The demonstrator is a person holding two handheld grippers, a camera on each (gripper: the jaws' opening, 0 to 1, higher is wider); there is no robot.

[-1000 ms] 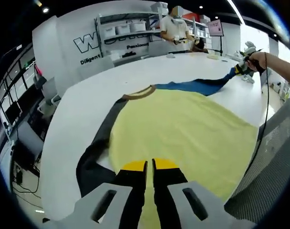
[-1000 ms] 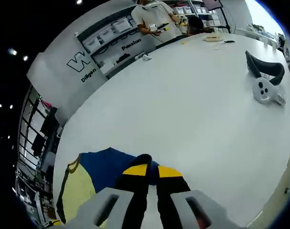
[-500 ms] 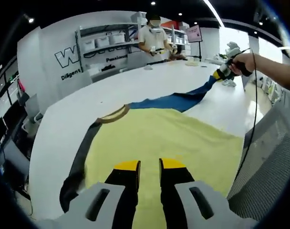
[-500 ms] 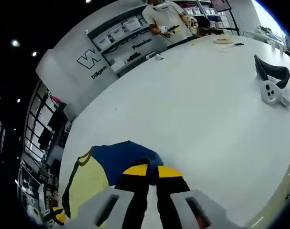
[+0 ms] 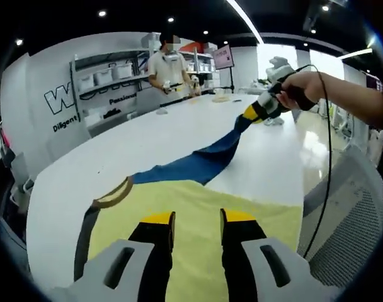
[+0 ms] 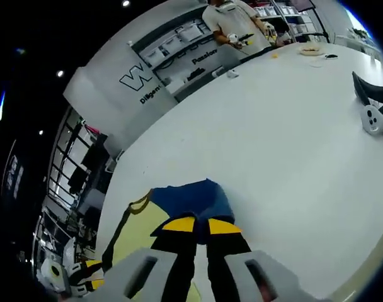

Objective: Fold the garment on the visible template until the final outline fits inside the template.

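Note:
The garment has a yellow body, a brown collar, a dark sleeve and a blue sleeve. It lies on the white table. My left gripper hovers over the yellow body, its jaws apart and nothing between them. A hand holds my right gripper above the table, shut on the end of the blue sleeve, which stretches up to it. In the right gripper view the blue sleeve bunches at the shut right gripper, with the yellow body behind it.
A person in a white shirt stands at the table's far side by shelves with bins. A white and black device lies on the table to the right. A mesh chair stands at the near table edge.
My left gripper's jaws have spread wider over the yellow body. My right gripper has lifted the blue sleeve's end higher, and the sleeve now hangs stretched above the table.

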